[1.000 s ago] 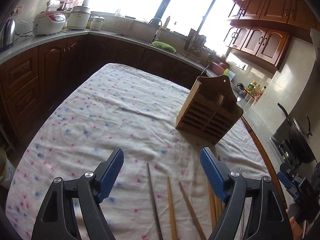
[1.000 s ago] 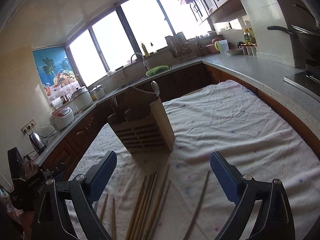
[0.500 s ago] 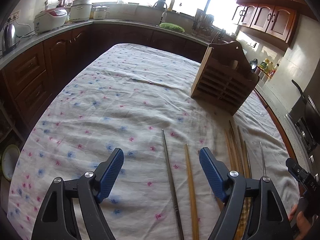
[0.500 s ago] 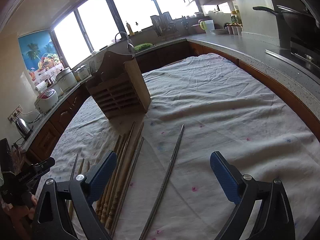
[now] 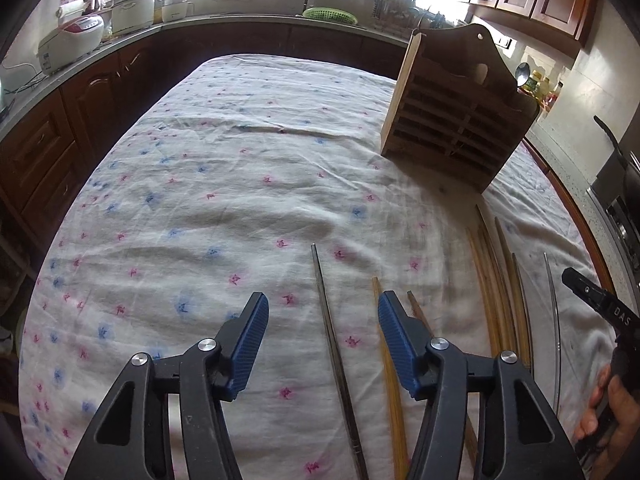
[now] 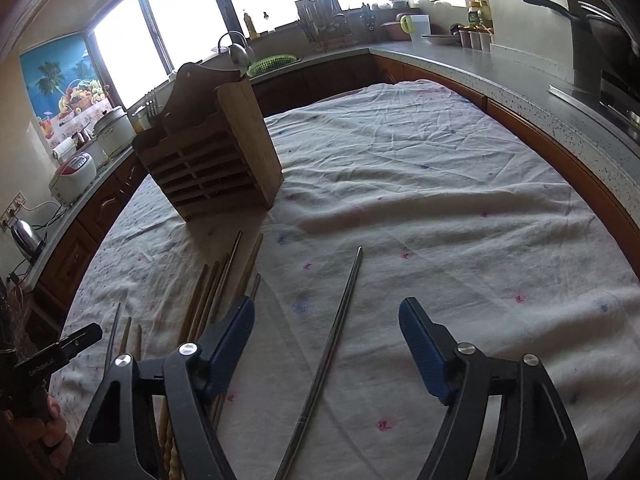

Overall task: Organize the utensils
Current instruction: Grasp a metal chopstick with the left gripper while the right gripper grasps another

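Note:
A slatted wooden utensil holder [image 5: 456,120] [image 6: 208,152] stands on the floral tablecloth [image 5: 200,168] with a spoon [image 6: 239,56] sticking out of it. My left gripper [image 5: 322,302] is low over the cloth, its jaws closing around a dark metal chopstick [image 5: 322,276] without touching it. A wooden chopstick [image 5: 390,384] lies by its right finger. My right gripper [image 6: 326,308] is likewise closing astride another metal chopstick [image 6: 351,284], pads clear of it. A bundle of wooden chopsticks [image 5: 492,280] [image 6: 216,292] lies between the two grippers.
Dark wooden cabinets and a grey counter [image 6: 520,80] ring the table. On the counter are rice cookers [image 5: 72,40], a kettle [image 6: 26,236] and a green basket [image 5: 330,15]. A hand [image 5: 608,412] holds the right gripper at the table's right edge.
Both grippers have tipped down and sunk toward the cloth, and their jaws have narrowed. Each now has a metal chopstick lying between its fingers.

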Action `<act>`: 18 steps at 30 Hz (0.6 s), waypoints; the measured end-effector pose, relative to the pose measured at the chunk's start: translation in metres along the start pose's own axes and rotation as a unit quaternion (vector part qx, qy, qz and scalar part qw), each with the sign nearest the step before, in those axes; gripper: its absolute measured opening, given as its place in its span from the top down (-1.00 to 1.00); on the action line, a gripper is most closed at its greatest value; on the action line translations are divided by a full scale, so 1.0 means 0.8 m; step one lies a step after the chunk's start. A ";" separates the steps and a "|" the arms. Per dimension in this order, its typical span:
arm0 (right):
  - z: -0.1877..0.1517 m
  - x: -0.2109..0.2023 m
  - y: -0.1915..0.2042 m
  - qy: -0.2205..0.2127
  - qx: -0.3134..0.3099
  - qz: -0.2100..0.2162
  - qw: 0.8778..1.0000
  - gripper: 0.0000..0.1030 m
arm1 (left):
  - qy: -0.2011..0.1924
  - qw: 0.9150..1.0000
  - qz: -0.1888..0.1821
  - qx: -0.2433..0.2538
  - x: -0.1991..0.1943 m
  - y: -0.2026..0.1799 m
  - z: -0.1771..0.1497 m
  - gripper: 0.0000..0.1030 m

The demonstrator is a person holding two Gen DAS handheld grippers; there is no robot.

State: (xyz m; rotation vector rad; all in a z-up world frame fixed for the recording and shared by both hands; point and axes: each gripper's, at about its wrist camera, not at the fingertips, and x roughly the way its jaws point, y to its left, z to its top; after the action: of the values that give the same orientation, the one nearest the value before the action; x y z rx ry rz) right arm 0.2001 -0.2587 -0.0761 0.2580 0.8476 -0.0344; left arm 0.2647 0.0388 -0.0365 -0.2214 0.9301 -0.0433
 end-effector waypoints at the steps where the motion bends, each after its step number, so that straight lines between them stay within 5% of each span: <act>1: 0.003 0.007 -0.002 0.006 0.001 -0.005 1.000 -0.26 | 0.005 1.000 0.001 0.002 0.006 -0.002 0.003 0.02; 4: 0.013 0.026 -0.007 0.019 0.005 -0.024 1.000 -0.03 | 0.018 1.000 0.005 0.009 0.024 -0.004 0.007 0.27; 10: 0.017 0.054 0.017 0.039 -0.053 -0.088 0.994 0.17 | 0.002 0.996 0.054 0.067 0.034 -0.030 0.002 0.42; 15: 0.015 0.055 0.030 0.039 -0.077 -0.085 0.993 0.82 | 0.004 0.996 0.044 0.080 0.035 -0.040 0.002 0.90; 18: 0.013 0.053 0.031 0.039 -0.075 -0.074 0.994 0.89 | 0.007 0.996 0.035 0.077 0.033 -0.037 0.002 0.93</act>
State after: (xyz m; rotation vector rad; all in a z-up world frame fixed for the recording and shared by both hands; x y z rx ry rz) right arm 0.2394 -0.2344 -0.0957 0.0543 0.9412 -0.0991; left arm 0.2837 0.0062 -0.0506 -0.0452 0.9428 -0.0520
